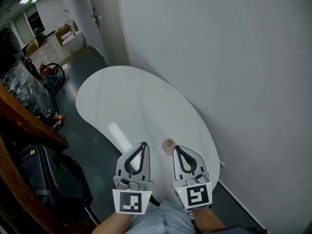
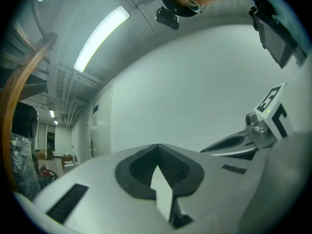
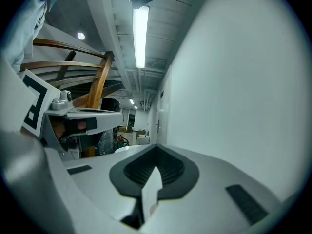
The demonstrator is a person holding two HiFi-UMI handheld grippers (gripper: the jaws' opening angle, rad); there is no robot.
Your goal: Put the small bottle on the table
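Bottle: small bottle stands on the near end of the table. It shows only from above as a small pinkish round, so its shape is hard to make out.
Position: between the two claw tips, nearer the right one; whether it touches that tip cannot be told.
Right gripper: jaws pressed together, nothing between them, tip just right of the bottle.
Left gripper: jaws together and empty, tip left of the bottle and a little apart from it.
Hands: cut off at the near edge below the marker cubes.
Surroundings: white wall along the table's right side; black bag on the floor at left, partly hidden by a wooden rail.
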